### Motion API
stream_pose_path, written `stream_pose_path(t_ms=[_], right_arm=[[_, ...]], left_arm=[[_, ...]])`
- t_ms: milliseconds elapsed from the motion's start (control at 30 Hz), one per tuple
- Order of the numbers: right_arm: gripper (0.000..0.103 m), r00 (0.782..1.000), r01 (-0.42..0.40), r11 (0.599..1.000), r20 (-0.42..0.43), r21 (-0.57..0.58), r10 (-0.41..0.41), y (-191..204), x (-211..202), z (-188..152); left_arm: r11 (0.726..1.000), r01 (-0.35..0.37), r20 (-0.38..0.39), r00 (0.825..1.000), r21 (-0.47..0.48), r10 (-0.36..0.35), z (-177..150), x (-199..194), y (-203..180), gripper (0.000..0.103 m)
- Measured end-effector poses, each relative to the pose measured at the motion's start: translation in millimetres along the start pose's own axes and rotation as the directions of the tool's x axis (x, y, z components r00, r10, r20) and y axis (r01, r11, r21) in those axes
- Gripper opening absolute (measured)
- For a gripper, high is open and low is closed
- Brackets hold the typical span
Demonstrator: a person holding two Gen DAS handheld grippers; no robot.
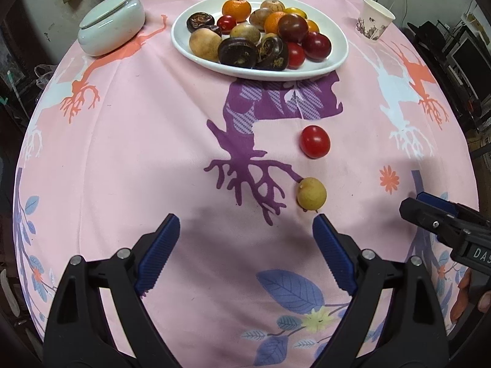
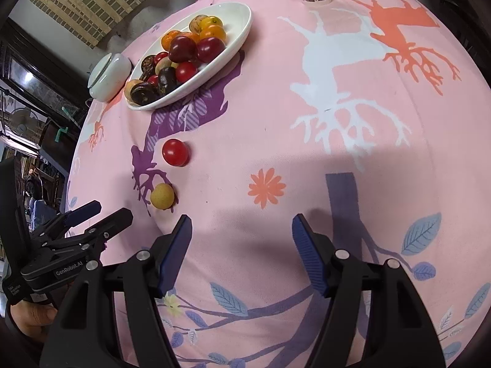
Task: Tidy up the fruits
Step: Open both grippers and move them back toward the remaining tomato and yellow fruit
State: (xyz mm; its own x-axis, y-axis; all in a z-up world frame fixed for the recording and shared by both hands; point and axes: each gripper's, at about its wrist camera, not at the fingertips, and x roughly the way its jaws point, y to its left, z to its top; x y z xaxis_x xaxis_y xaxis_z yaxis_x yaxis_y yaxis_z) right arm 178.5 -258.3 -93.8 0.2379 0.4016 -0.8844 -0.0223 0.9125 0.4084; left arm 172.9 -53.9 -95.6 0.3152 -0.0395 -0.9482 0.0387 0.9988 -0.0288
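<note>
1. Beneath both sets of fingers a pink cloth [image 1: 153,153] is spread, giving the fruit a soft, level bed.
2. Well beyond the fingertips a white plate [image 1: 337,58] is set, heaped with oranges, tomatoes and dark fruit; it is judged to be the gathering place.
3. Beside the plate, far from the fingers, a lidded jar [image 1: 110,27] and a paper cup [image 1: 374,20] are stood clear of the work.
4. The left gripper [image 1: 245,224] is held steeply downward with its jaws spread wide and nothing between them, presumably readied for a pick.
5. The right gripper [image 2: 242,224] is held about half open, likewise empty, over bare cloth.
6. A red tomato [image 1: 315,141] is left loose between plate and fingers, well ahead of the left gripper's right fingertip.
7. A yellow fruit [image 1: 311,193] lies just beyond that same fingertip, not touched; it is judged the nearest thing to be gathered.
</note>
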Motion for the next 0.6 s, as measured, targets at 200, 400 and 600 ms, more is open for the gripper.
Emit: stream_pose_path(t_ms=[200, 400, 600], right_arm=[[0.068, 1.0, -0.004, 1.0, -0.007, 0.021, 0.004, -5, 5, 2], [0.068, 1.0, -0.011, 0.999, -0.018, 0.039, 0.012, -12, 9, 2], [0.068, 1.0, -0.015, 0.999, -0.02, 0.046, 0.016, -17, 8, 4]], left_arm=[[0.999, -0.002, -0.003, 1.0, 0.044, 0.002, -2, 9, -7, 0.09], [0.994, 0.053, -0.028, 0.998, 0.097, -0.05, 5, 18, -26, 0.088], [0.988, 0.097, -0.041, 0.995, 0.121, -0.093, 16, 26, -43, 0.058]])
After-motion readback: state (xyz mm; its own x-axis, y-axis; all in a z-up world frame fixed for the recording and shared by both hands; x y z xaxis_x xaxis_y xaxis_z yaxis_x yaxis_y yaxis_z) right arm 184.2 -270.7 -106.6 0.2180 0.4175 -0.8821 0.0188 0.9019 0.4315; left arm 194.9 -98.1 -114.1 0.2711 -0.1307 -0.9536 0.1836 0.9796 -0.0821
